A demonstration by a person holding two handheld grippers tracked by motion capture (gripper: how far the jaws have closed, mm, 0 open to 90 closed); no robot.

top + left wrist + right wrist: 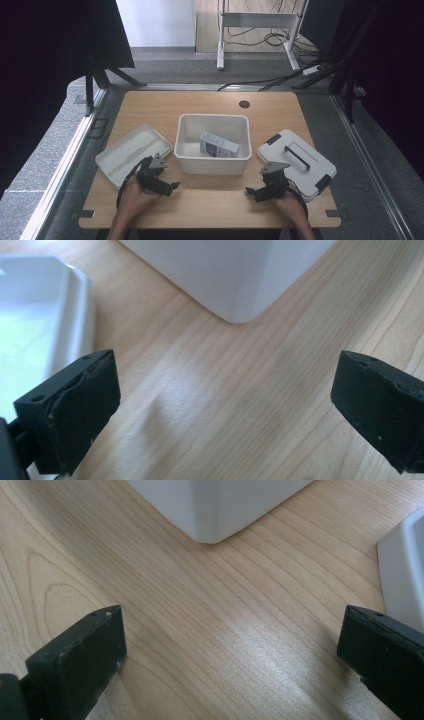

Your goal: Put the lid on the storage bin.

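Note:
A white open bin (213, 158) stands in the middle of the wooden table, with a small white and blue carton (218, 145) lying inside it. My left gripper (169, 187) rests low over the table in front of the bin's left corner (235, 290), open and holding nothing. My right gripper (251, 192) rests in front of the bin's right corner (210, 515), also open and holding nothing. Bare wood shows between both pairs of jaws.
A shallow white tray (132, 152) lies left of the bin, its edge (75, 305) close to my left gripper. A white lid with a grey handle and black latches (296, 161) lies at the right, its edge (402, 575) beside my right gripper. The table's front strip is bare wood.

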